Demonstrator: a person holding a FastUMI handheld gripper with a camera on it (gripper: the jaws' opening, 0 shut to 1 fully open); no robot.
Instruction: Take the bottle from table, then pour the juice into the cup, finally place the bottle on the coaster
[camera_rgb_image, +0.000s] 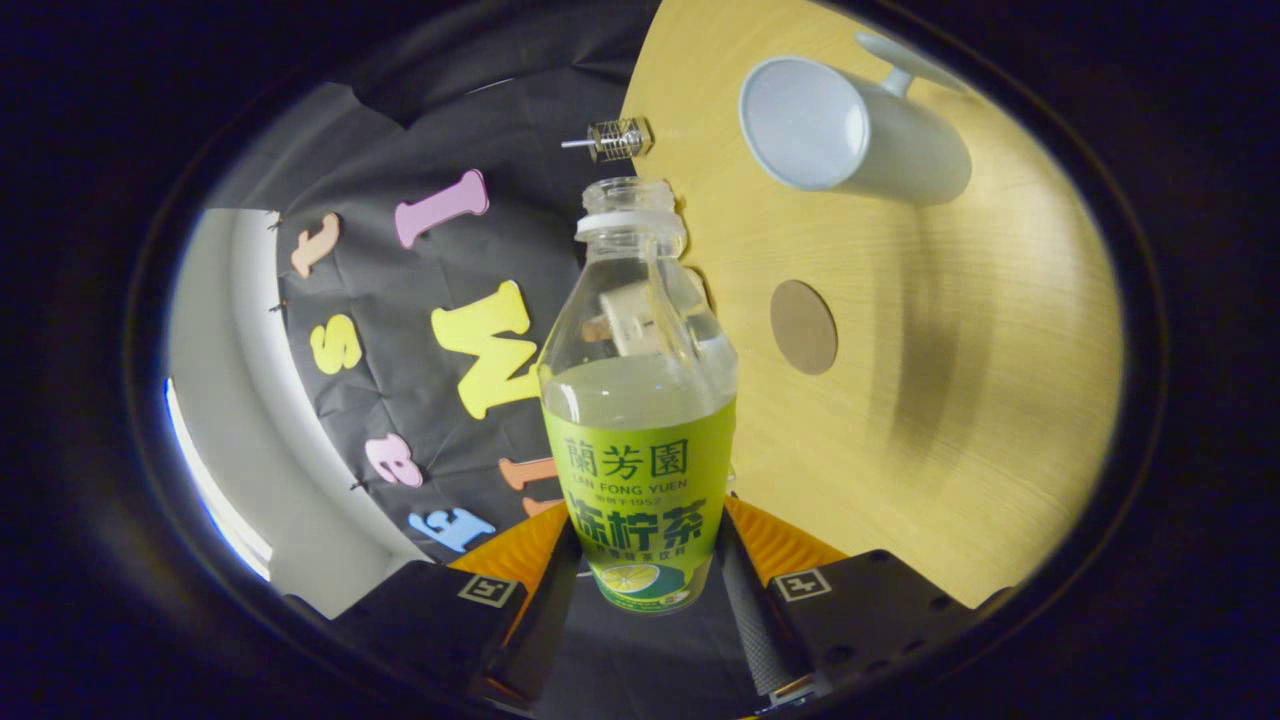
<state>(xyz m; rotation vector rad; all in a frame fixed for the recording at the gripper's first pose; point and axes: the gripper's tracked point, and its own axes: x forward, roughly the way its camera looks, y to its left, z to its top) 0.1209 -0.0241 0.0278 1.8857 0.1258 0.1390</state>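
Between your tongs (648, 590) the bottle (640, 420) sits clamped, lifted and tilting — juice still inside, so pouring into the cup (850, 135) and the coaster (803, 326) remain.

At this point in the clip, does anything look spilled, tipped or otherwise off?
Nothing stands out. The uncapped bottle is clamped between the gripper fingers with the juice still inside. No liquid shows on the table around the cup or the coaster.
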